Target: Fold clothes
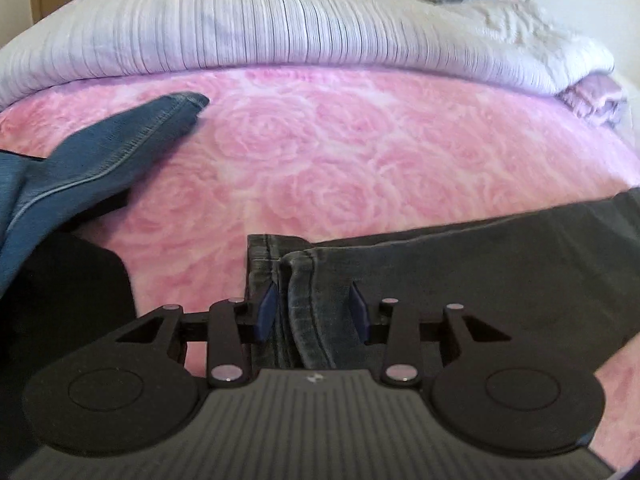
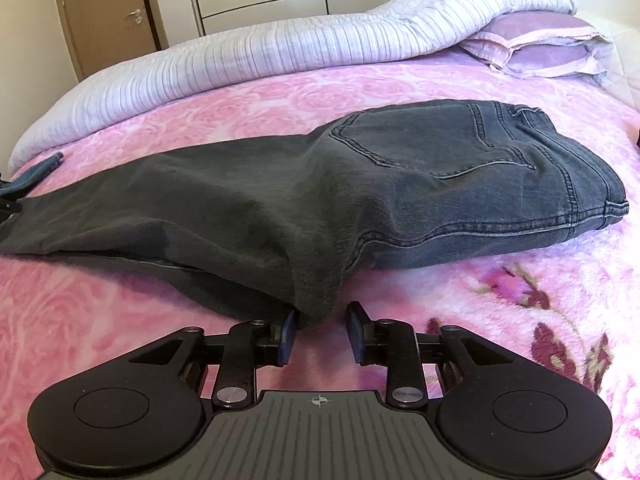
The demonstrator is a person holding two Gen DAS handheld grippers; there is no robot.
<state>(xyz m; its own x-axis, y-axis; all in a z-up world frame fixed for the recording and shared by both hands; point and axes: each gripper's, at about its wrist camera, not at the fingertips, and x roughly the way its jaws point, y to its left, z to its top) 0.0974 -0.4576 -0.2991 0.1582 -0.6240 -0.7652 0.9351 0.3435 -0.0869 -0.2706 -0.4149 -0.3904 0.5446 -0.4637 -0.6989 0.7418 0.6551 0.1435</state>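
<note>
Dark grey jeans (image 2: 360, 184) lie across the pink rose-patterned blanket (image 2: 200, 120), back pocket up, waist to the right and legs running left. In the left wrist view the leg hem (image 1: 304, 280) is bunched between the blue pads (image 1: 266, 312), and my left gripper (image 1: 312, 312) is shut on it. My right gripper (image 2: 323, 334) sits at the jeans' near edge. A fold of the denim (image 2: 316, 300) hangs between its pads and touches the left one, while pink blanket shows beside the right pad, so it is open.
A blue denim garment (image 1: 100, 168) lies at the left, its end also visible as a blue strip (image 2: 44, 164). A rolled striped lilac quilt (image 2: 240, 56) runs along the far side of the bed. Purple pillows (image 2: 540, 48) sit at the far right. A wardrobe and door stand behind.
</note>
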